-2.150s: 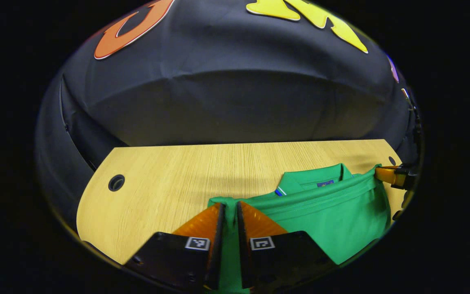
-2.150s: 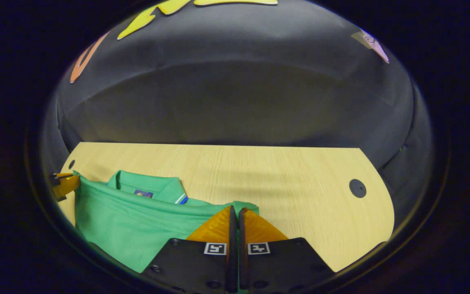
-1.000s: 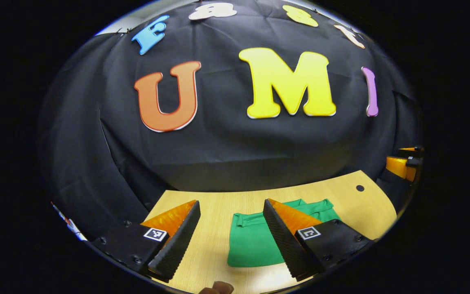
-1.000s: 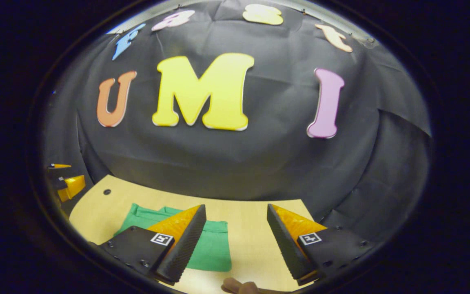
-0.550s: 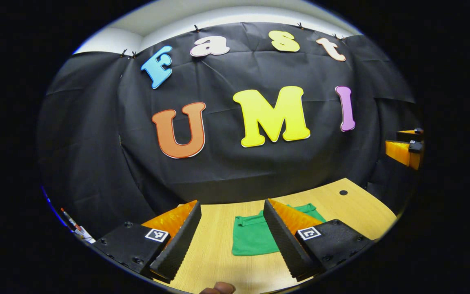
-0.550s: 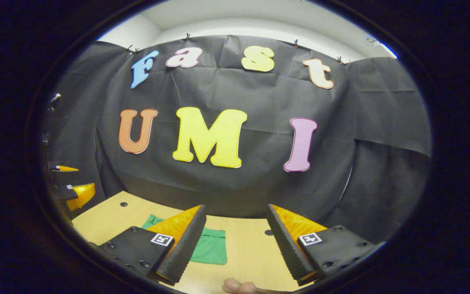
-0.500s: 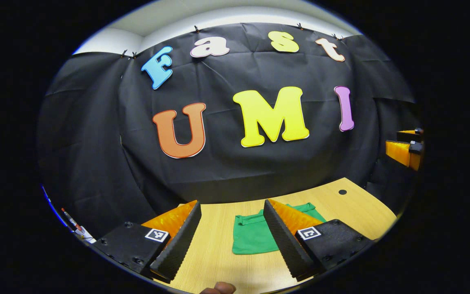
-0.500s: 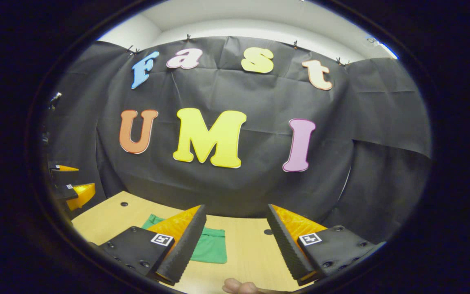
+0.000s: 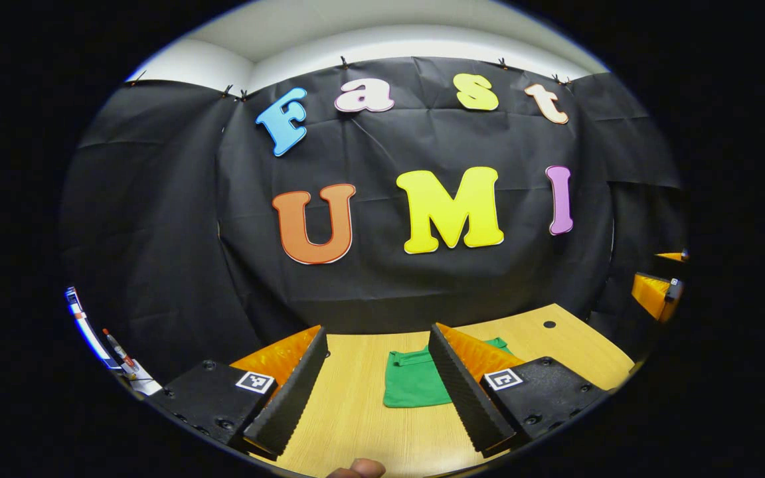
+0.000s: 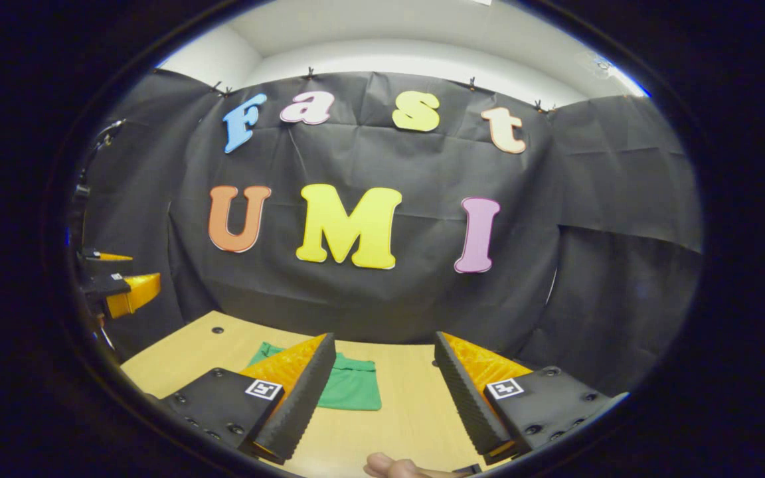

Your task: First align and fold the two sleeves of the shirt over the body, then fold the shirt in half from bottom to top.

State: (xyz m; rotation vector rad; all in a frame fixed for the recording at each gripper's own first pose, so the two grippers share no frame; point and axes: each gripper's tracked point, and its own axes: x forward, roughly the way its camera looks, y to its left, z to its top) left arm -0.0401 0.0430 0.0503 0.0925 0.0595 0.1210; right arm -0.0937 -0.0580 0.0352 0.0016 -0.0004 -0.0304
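Shirt [image 9: 416, 385], green and folded into a compact rectangle, lies flat on the wooden table [image 9: 362, 425], low in the frame of both views. In the left gripper view the left gripper [image 9: 376, 388] has its two fingers spread wide apart with nothing between them but bare tabletop; they hang above the wood at the bottom of the frame, and the shirt sits just past them, partly hidden behind the finger at lower right. A fingertip of the person's hand [image 9: 356, 469] pokes in at the very bottom edge. At the far right edge of this view the other gripper shows small, raised off the table.

In the right gripper view the right gripper [image 10: 382, 392] is likewise released, its fingers parted and empty above the table. The shirt [image 10: 352, 392] lies beyond the finger at lower left, which covers part of it. A bit of the person's hand [image 10: 392, 466] shows at the bottom edge here too. At the left edge of the frame the left gripper [image 10: 117, 282] appears, held up clear of the table. Small round holes [image 9: 548, 324] dot the tabletop near its far corners.
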